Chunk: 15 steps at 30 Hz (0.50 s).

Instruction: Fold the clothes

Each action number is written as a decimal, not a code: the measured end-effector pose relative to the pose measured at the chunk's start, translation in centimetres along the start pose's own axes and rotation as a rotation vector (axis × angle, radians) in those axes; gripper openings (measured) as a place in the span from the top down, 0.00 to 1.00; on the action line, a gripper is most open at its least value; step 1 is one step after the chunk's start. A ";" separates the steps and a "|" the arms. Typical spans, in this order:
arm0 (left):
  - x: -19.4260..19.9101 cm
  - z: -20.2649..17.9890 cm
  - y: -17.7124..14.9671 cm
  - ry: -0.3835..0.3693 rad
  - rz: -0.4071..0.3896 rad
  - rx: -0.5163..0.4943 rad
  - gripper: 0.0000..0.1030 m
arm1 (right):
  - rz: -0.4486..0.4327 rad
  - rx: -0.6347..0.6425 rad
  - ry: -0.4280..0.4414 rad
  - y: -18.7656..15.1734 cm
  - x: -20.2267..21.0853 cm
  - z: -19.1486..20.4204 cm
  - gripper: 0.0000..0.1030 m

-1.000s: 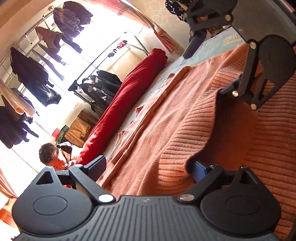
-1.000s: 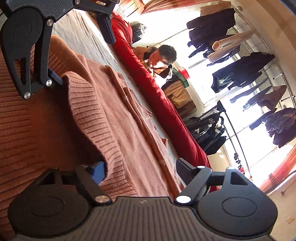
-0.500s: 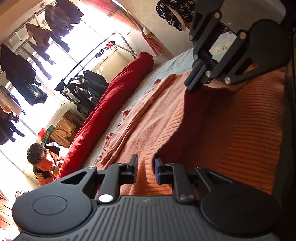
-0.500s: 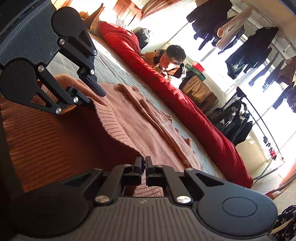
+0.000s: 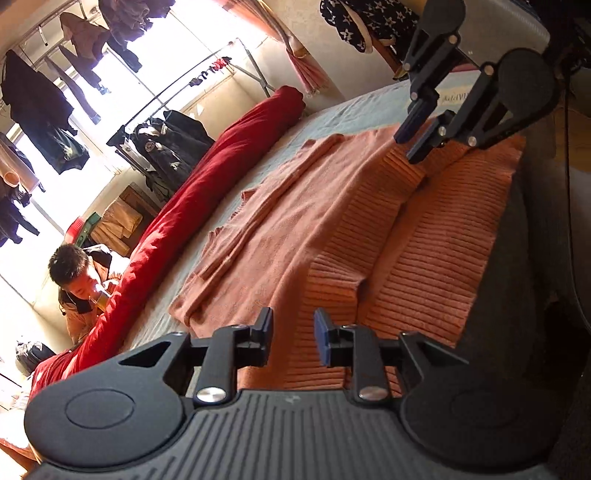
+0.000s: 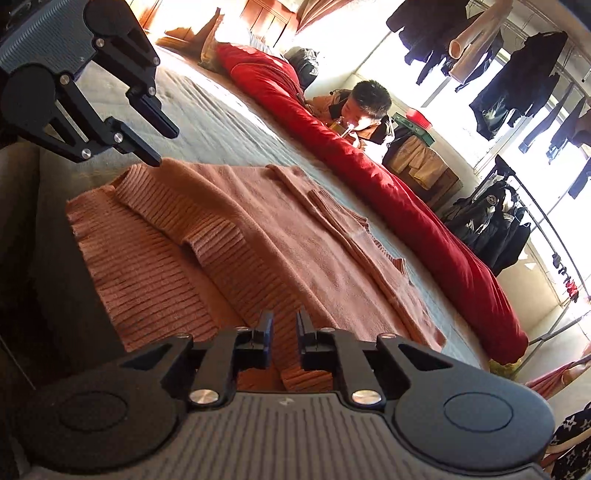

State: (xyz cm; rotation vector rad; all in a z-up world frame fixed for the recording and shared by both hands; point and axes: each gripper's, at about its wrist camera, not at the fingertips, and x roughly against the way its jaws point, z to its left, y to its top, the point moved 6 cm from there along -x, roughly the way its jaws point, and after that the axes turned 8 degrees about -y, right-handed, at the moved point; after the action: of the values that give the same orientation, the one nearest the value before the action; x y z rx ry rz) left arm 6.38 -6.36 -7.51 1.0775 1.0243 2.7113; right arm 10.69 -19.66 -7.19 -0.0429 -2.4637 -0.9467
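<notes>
With my left gripper (image 5: 292, 341) and right gripper (image 6: 284, 341) opening empty, I worry the sweater's ribbed hem (image 6: 221, 251) beside them slumps and unfolds.

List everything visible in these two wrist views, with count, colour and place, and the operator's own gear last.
sweater: one, orange-pink ribbed knit, flat on the bed, its near hem doubled over.
bed sheet: one, grey-blue, under the sweater.
rolled quilt: one, red, along the bed's far edge.
seated person: one, orange jacket, beyond the quilt.
hanging clothes: several, mostly dark, on rails by the bright window.
garment rack: one, with dark jackets, near the window.
star-print fabric: one, dark with white stars, beyond the bed's corner.
left gripper: one, black, above the hem; jaws opening, cloth below but nothing gripped.
right gripper: one, black, above the hem's other end; jaws opening, nothing gripped.
</notes>
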 end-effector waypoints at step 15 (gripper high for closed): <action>-9.0 -2.6 1.1 0.094 0.028 -0.147 0.50 | -0.016 0.097 -0.053 0.1 -4.4 3.7 0.43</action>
State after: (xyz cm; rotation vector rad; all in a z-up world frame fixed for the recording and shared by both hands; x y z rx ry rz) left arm 11.77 -11.18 -13.63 0.9562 0.8112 2.8311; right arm 12.90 -16.59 -11.47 -0.0155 -2.5591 -0.8410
